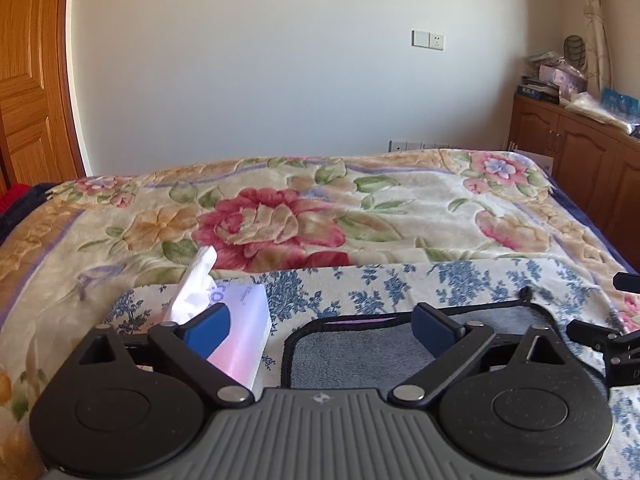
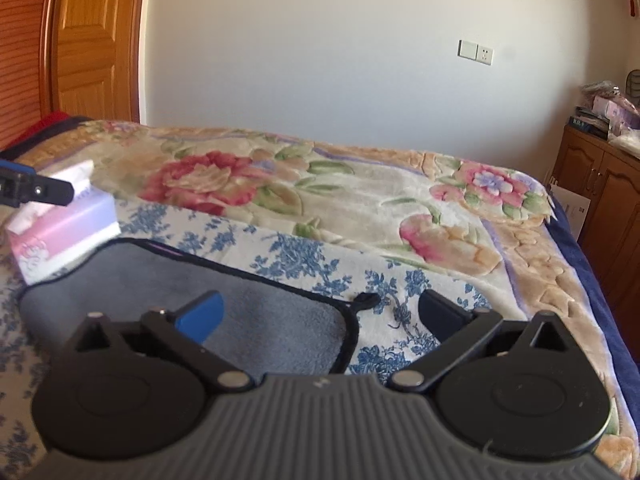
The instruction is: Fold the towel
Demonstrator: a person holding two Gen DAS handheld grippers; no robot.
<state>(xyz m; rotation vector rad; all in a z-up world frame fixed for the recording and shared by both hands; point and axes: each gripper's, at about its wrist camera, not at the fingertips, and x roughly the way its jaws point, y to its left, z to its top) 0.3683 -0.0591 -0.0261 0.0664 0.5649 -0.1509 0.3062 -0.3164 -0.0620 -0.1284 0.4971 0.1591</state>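
Note:
A grey towel (image 1: 360, 350) with black trim and a small hanging loop lies flat on a blue-flowered white cloth (image 1: 400, 284) on the bed. It also shows in the right wrist view (image 2: 168, 276), its loop (image 2: 366, 300) at the far right corner. My left gripper (image 1: 320, 330) is open and empty, held over the towel's near part. My right gripper (image 2: 320, 314) is open and empty, over the towel's right edge. The right gripper's tip shows at the right edge of the left wrist view (image 1: 612, 340).
A pink and white tissue box (image 1: 240, 328) stands just left of the towel, also in the right wrist view (image 2: 60, 236). A flowered blanket (image 1: 320, 208) covers the bed. A wooden cabinet (image 1: 580, 152) with clutter stands at the right, a wooden door (image 2: 92, 40) at the left.

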